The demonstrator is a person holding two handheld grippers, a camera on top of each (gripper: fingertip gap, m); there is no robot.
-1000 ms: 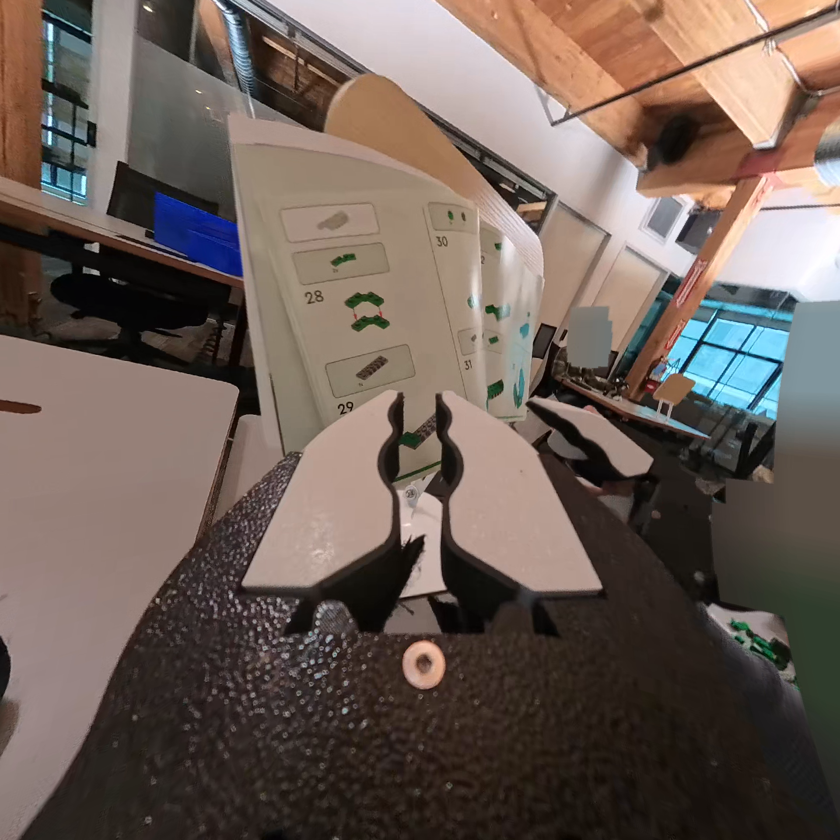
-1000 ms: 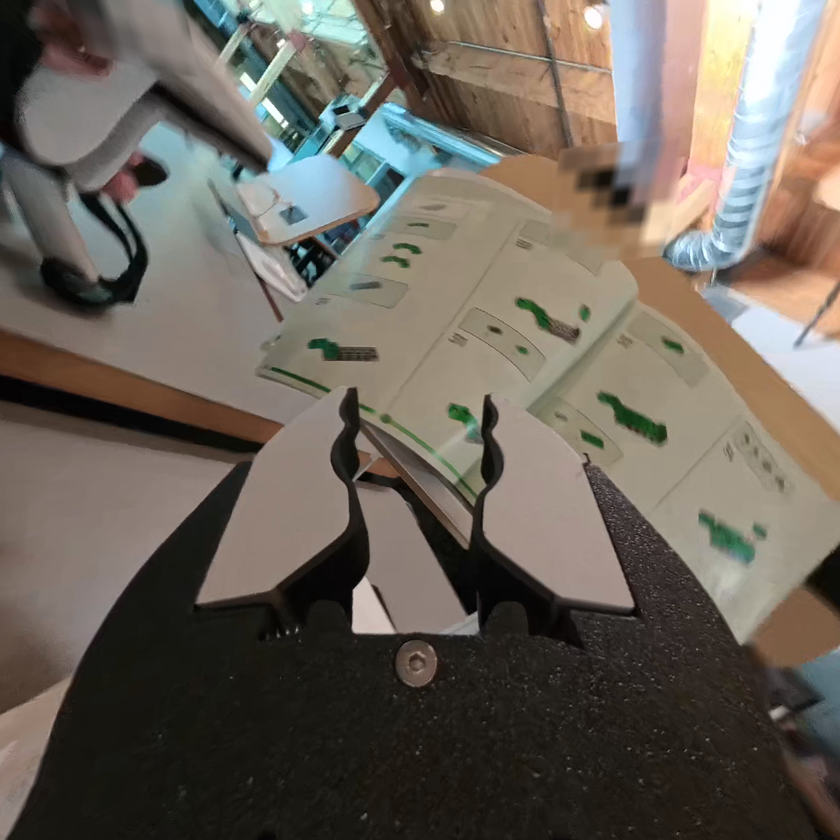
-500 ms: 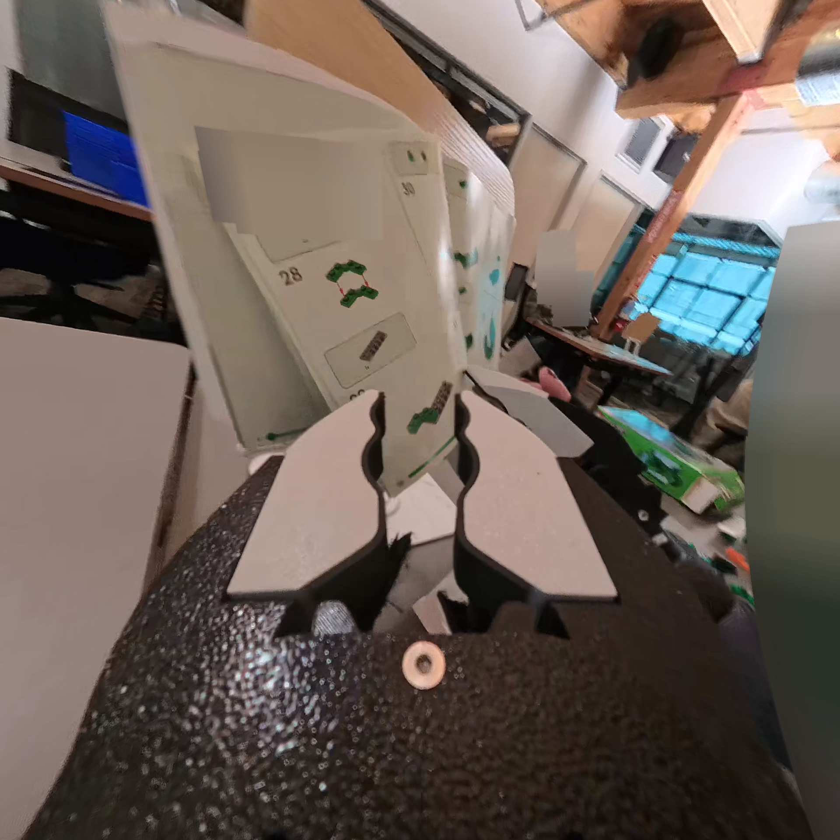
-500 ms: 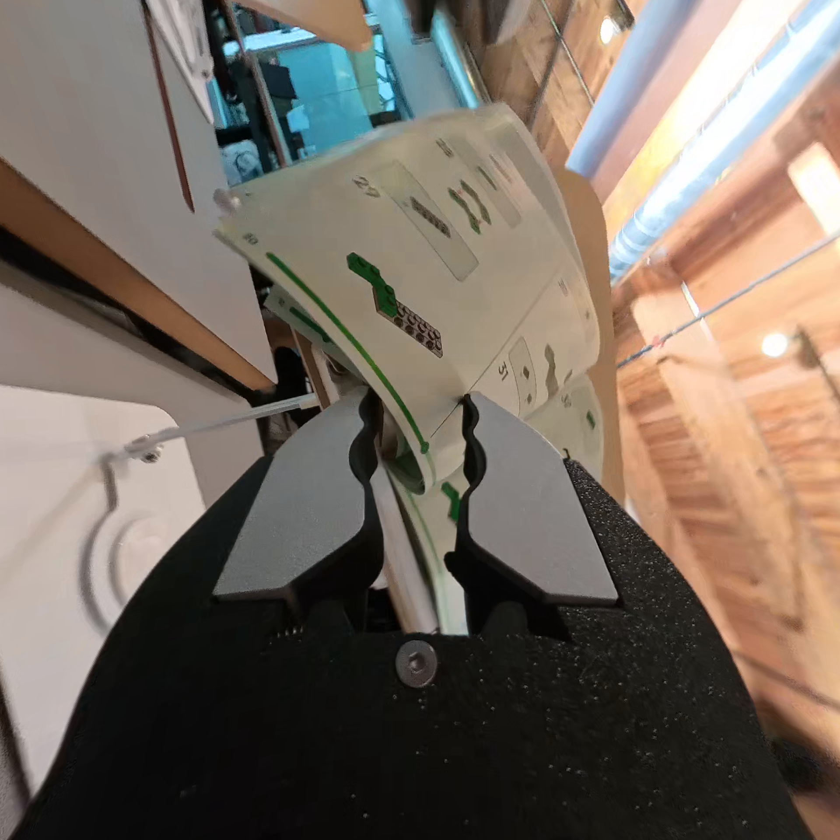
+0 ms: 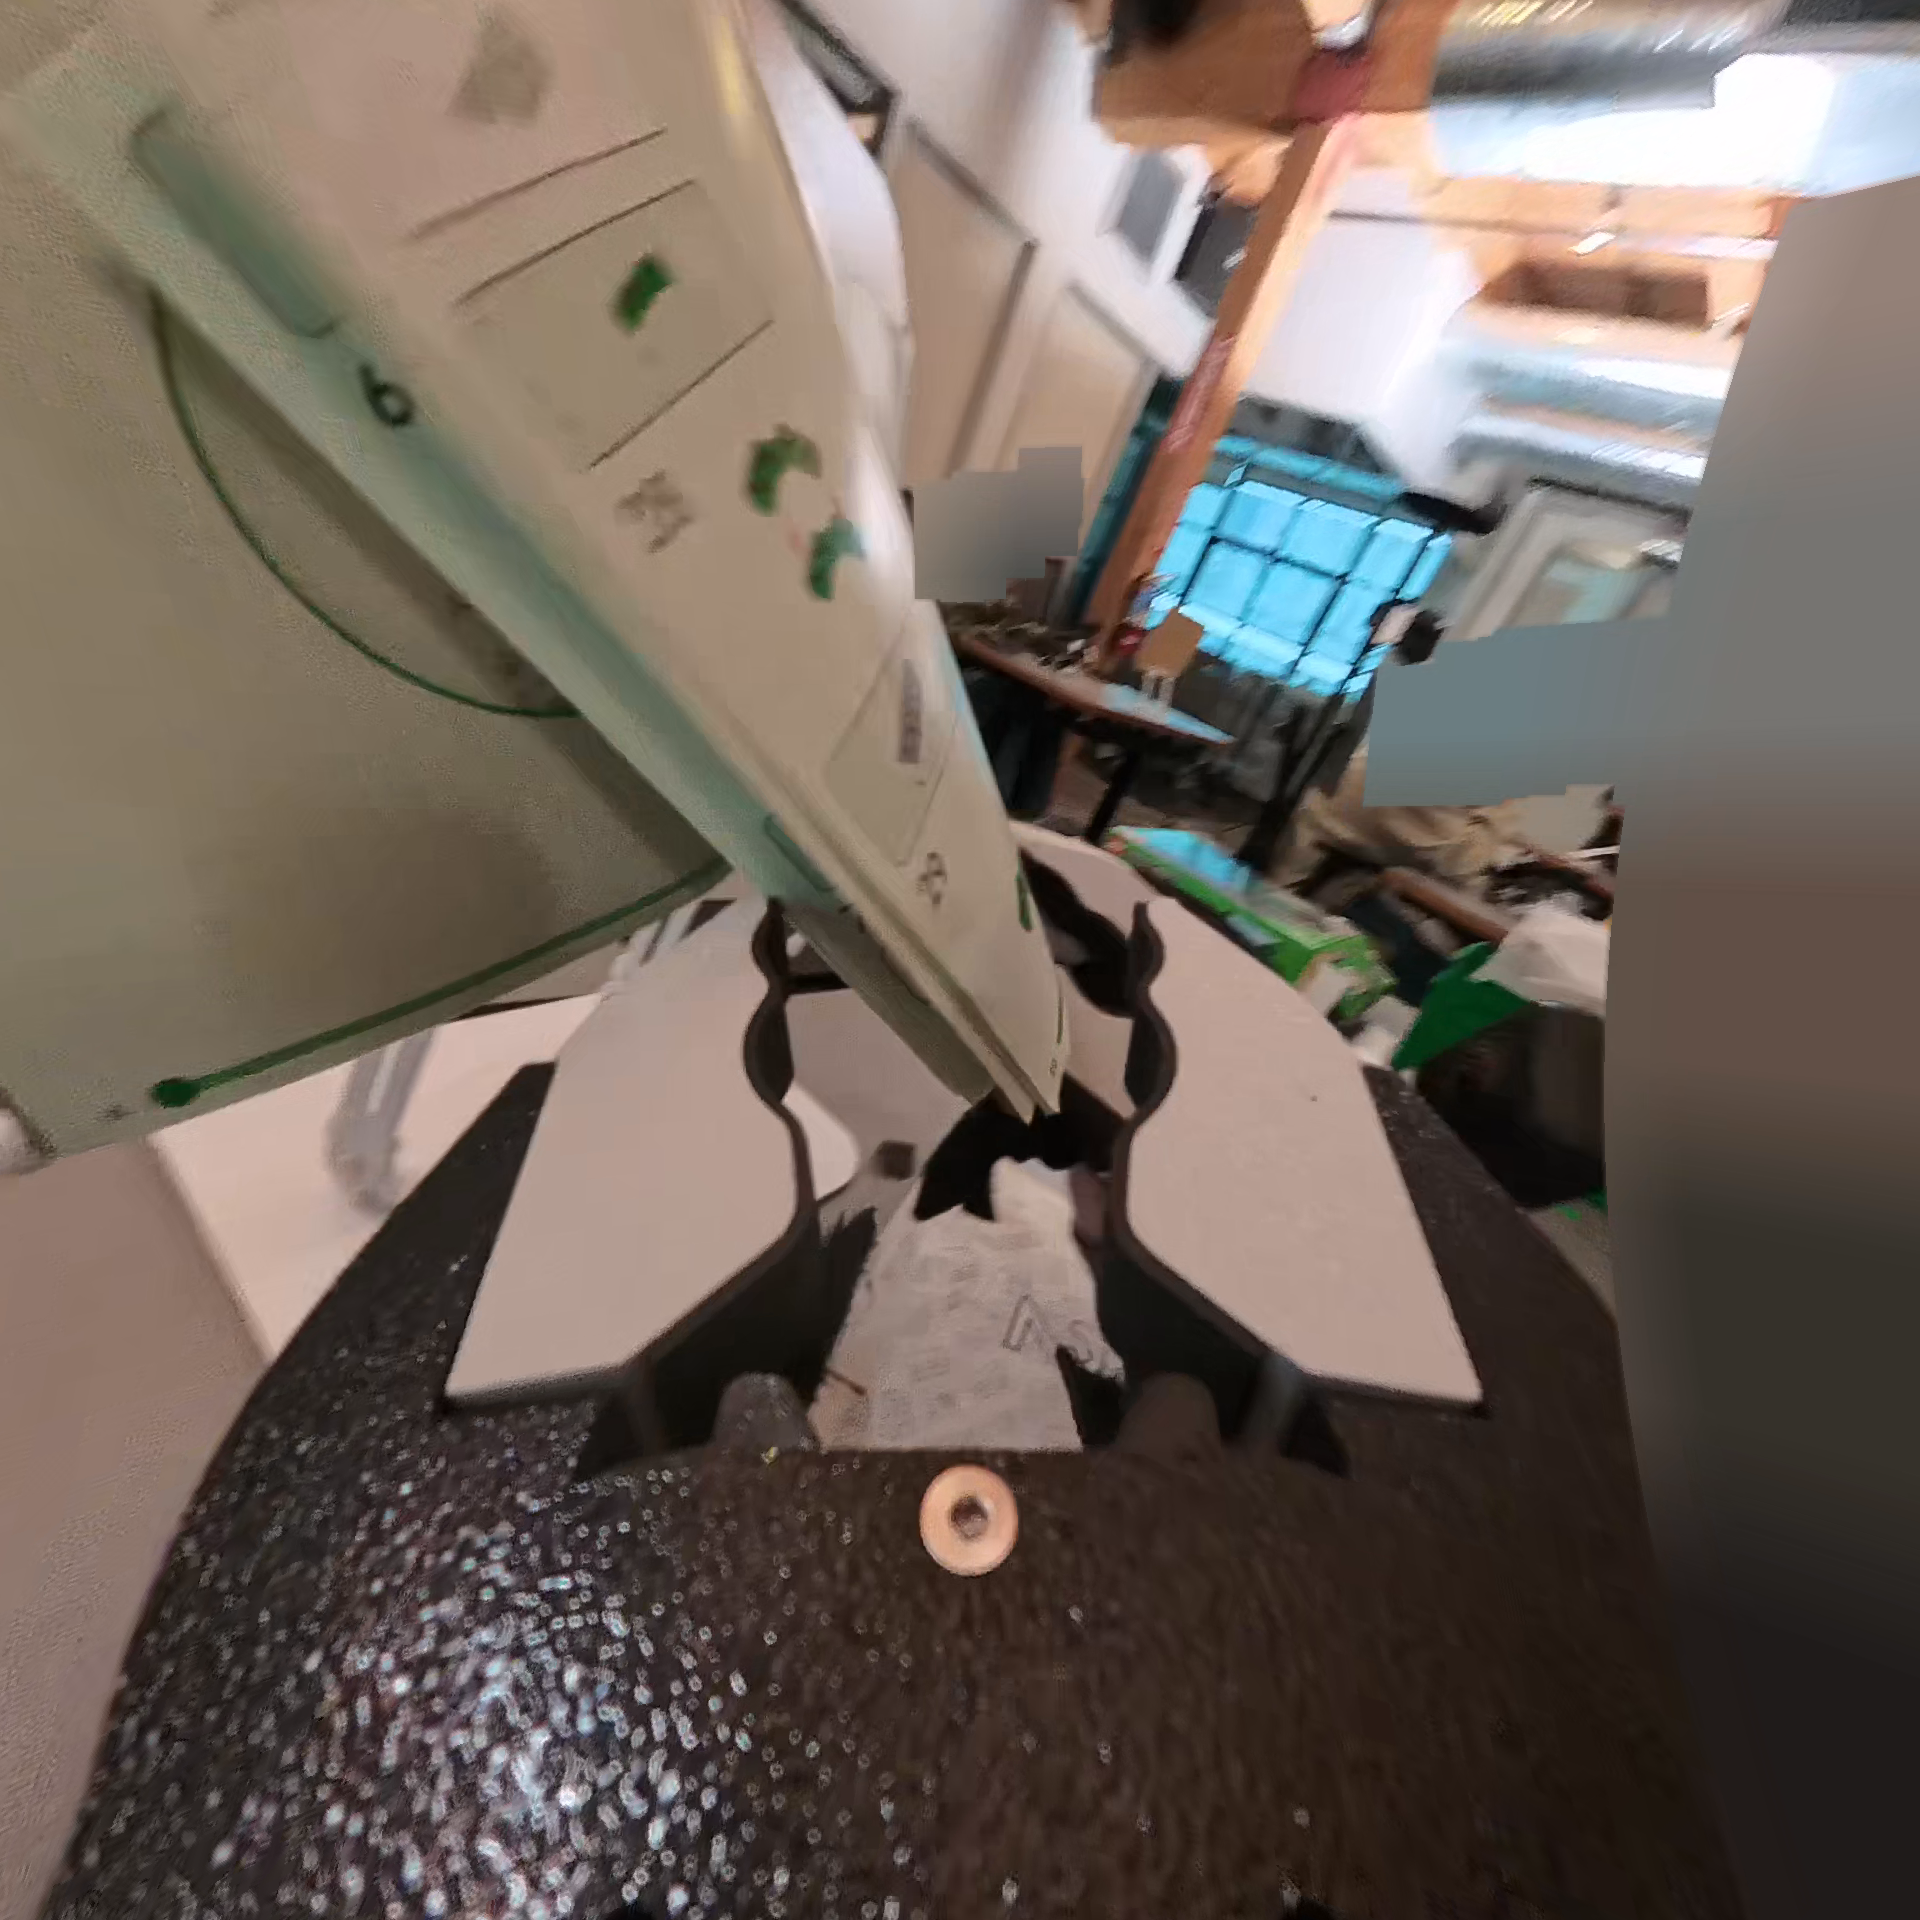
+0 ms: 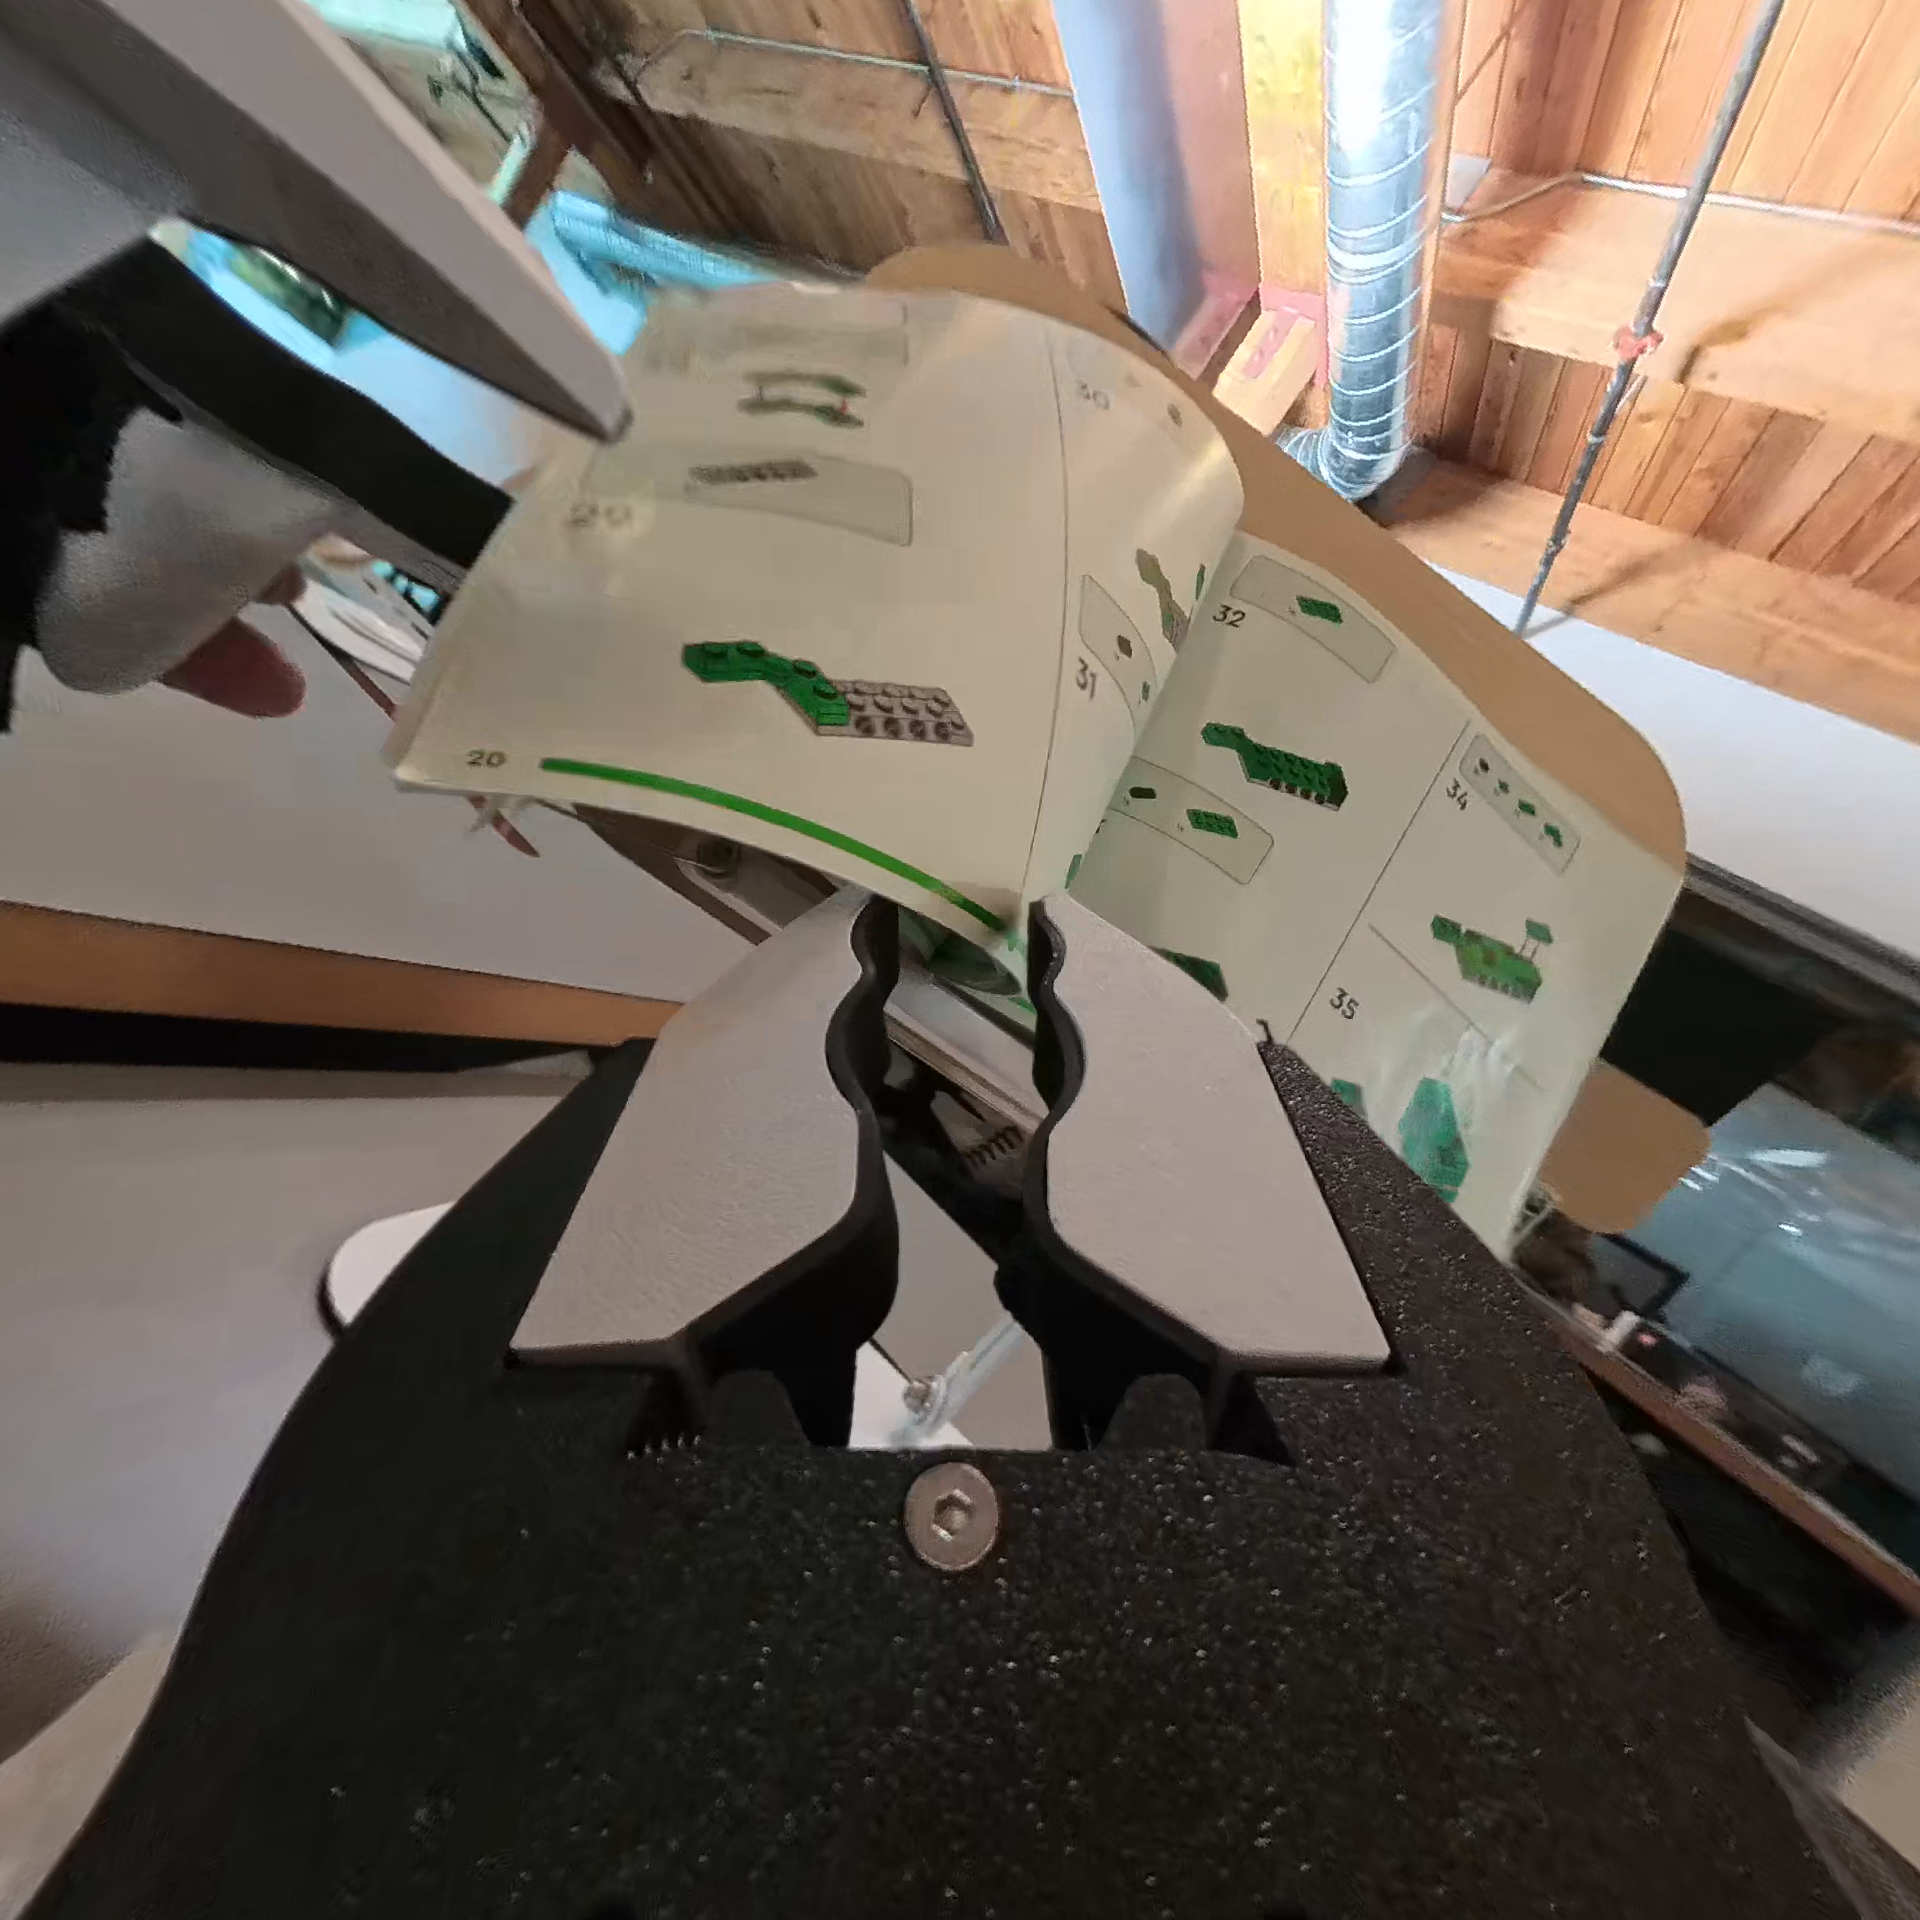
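An open brick-building instruction booklet (image 6: 831, 582) with green diagrams stands tilted against a brown cardboard backing (image 6: 1455, 665). My right gripper (image 6: 961, 920) is closed on the curled lower edge of its turned page near the spine. My left gripper (image 5: 956, 935) is open, and the bottom corner of the booklet's pages (image 5: 997, 1029) hangs loose between its spread jaws. In the right wrist view the left gripper's finger (image 6: 364, 260) is by the page's upper left corner, with a person's fingertip (image 6: 234, 670) under it.
A white table (image 6: 208, 1195) lies below, with a wire stand's white base (image 6: 384, 1262) on it. A printed clear bag (image 5: 987, 1320) lies under the left gripper. A green box (image 5: 1288, 935) and cluttered desks are at the right. Wooden beams and a metal duct (image 6: 1382, 260) are overhead. The grippers' ends are close to 8 cm from one another.
My left gripper has opened wide and let go of the page; the booklet now looms closer and steeper over it. My right gripper has closed from open onto the page edge and swung level again.
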